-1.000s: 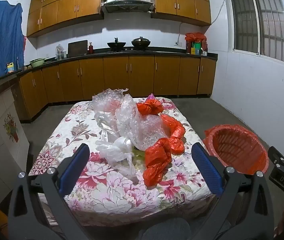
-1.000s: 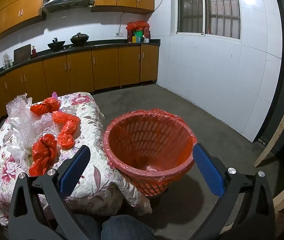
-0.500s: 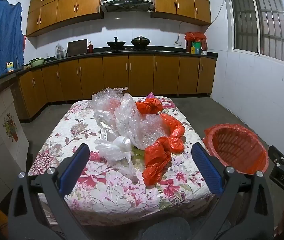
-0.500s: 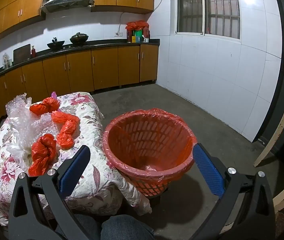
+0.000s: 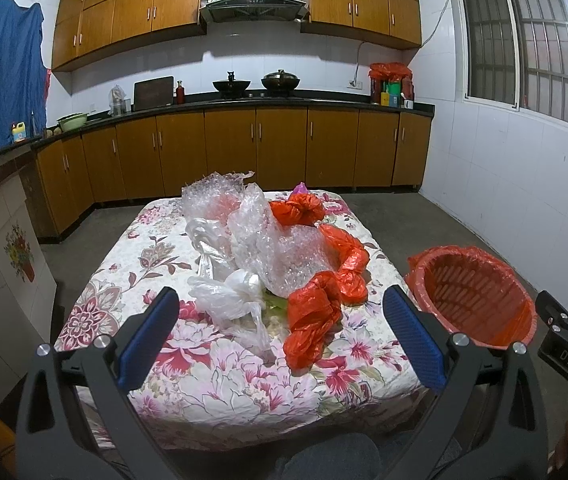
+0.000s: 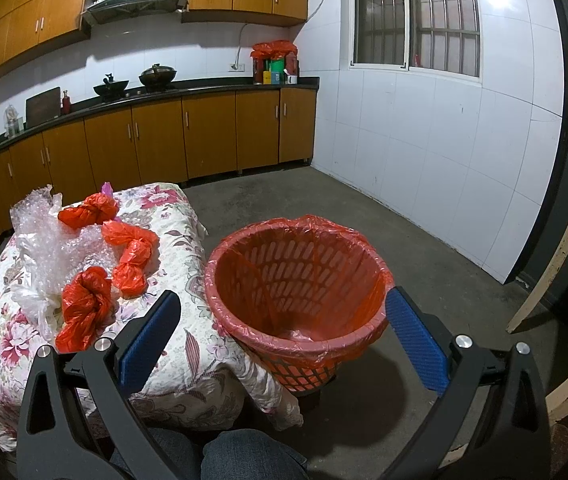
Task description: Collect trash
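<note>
A low table with a floral cloth (image 5: pixel 220 376) holds trash: a heap of clear bubble wrap (image 5: pixel 280 256), a crumpled white plastic bag (image 5: pixel 228 296) and several red plastic bags (image 5: pixel 312 312). The same pile shows in the right wrist view, with a red bag (image 6: pixel 84 304) nearest. A red basket (image 6: pixel 300 280) lined with a red bag stands on the floor right of the table; it also shows in the left wrist view (image 5: pixel 472 292). My left gripper (image 5: pixel 280 340) is open and empty, short of the white bag. My right gripper (image 6: pixel 282 340) is open and empty, before the basket.
Brown kitchen cabinets (image 5: pixel 256 152) and a dark counter with pots run along the back wall. A white tiled wall (image 6: pixel 424 152) stands to the right. A pale wooden table leg (image 6: pixel 556 264) is at the far right. Bare concrete floor (image 6: pixel 308 196) lies behind the basket.
Both views have shifted only slightly; the trash pile and the basket sit a touch higher in the frames. Both grippers stay open and empty.
</note>
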Demonstrator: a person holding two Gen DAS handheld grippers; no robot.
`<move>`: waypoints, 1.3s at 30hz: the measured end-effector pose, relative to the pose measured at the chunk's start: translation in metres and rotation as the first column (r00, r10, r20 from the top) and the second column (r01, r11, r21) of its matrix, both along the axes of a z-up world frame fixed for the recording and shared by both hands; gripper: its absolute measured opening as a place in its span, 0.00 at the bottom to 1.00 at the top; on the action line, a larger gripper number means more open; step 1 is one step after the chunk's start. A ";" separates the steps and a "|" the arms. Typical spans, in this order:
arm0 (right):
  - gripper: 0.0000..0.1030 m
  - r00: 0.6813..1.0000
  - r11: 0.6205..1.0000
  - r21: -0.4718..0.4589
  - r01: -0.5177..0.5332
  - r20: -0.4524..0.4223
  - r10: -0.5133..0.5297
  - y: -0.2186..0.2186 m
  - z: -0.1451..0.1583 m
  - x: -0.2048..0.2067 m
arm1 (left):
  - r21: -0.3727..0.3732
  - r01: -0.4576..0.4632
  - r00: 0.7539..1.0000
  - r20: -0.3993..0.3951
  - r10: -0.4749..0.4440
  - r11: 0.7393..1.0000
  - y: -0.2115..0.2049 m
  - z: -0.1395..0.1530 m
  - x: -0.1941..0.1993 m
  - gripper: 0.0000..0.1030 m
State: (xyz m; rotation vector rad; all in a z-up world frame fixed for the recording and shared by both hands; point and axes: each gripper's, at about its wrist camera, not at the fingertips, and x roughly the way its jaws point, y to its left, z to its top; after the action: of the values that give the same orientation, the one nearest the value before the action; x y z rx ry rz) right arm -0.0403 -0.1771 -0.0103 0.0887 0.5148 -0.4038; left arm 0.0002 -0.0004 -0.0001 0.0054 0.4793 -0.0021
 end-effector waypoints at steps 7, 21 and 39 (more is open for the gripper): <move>0.98 1.000 1.000 0.000 0.000 -0.002 0.000 0.000 -0.001 0.000 | -0.001 0.000 1.000 -0.003 0.000 1.000 0.000 0.000 0.000 0.96; 0.98 1.000 1.000 0.001 0.000 -0.003 0.000 -0.001 -0.002 0.001 | -0.001 0.000 1.000 -0.005 0.000 1.000 0.000 0.000 0.001 0.96; 0.98 1.000 1.000 0.002 0.001 -0.006 -0.001 -0.001 -0.004 0.002 | -0.002 0.000 1.000 -0.007 0.000 1.000 0.000 0.000 0.001 0.96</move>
State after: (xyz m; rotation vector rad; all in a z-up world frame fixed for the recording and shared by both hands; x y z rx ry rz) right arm -0.0386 -0.1777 -0.0138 0.0895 0.5214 -0.4048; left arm 0.0009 -0.0001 -0.0003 0.0039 0.4867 -0.0027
